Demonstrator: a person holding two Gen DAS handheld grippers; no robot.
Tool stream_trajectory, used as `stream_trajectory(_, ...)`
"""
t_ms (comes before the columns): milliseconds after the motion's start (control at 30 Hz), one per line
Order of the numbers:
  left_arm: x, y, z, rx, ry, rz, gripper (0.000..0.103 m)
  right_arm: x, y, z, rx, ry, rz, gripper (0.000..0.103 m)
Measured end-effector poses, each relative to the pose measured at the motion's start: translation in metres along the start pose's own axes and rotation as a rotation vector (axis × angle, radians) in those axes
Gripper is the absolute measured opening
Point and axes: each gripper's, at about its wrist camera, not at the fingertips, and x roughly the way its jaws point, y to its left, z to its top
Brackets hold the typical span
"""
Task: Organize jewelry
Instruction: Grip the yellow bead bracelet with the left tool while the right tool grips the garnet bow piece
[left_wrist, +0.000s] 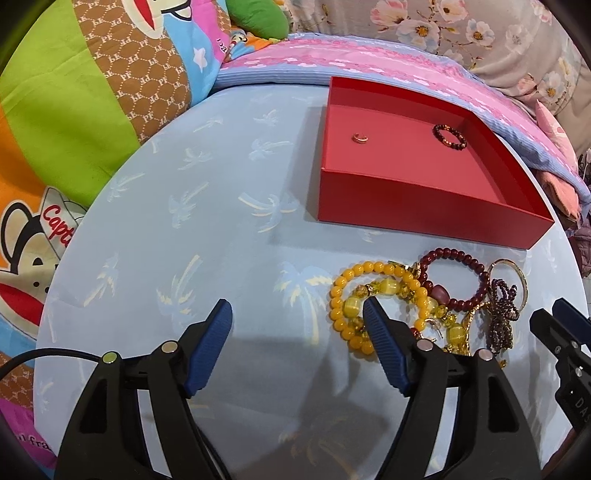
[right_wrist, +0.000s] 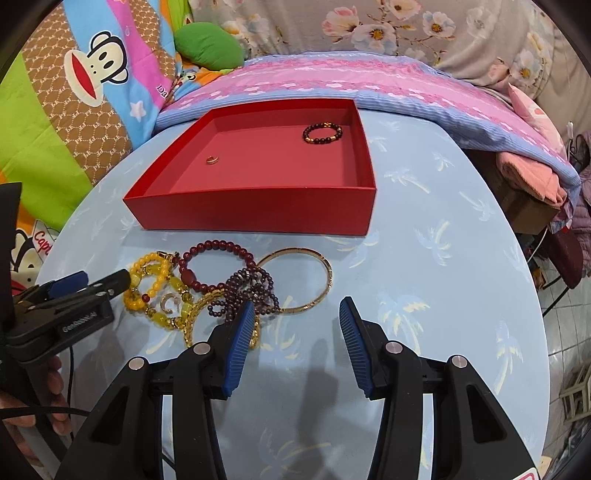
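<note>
The jewelry pile lies on the table, just beside the near wall of the red box. Both the left gripper and right gripper are spread, holding nothing. The beads look light and slippery; I would pinch the stiff gold bangle at its rim.

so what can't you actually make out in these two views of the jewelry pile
- Yellow bead bracelet: its near side is hidden by the left hand-held gripper finger in the left wrist view.
- Purple bead strand: its near end is covered by the right hand-held gripper finger in the right wrist view.
- Small ring in the red box: too small for detail.
</note>
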Motion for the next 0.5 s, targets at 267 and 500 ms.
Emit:
stream_trajectory(267, 0.016, -0.004, 0.005, 0.013, 0.004, -0.034, 0.061, 0.007, 0.013, 0.004, -0.024, 0.009, 0.029, 0.047)
stream_trajectory(500, 0.014, -0.012, 0.008, 0.050, -0.004, -0.102, 0.017, 0.012, 0.013, 0.007, -0.016, 0.017, 0.037, 0.047)
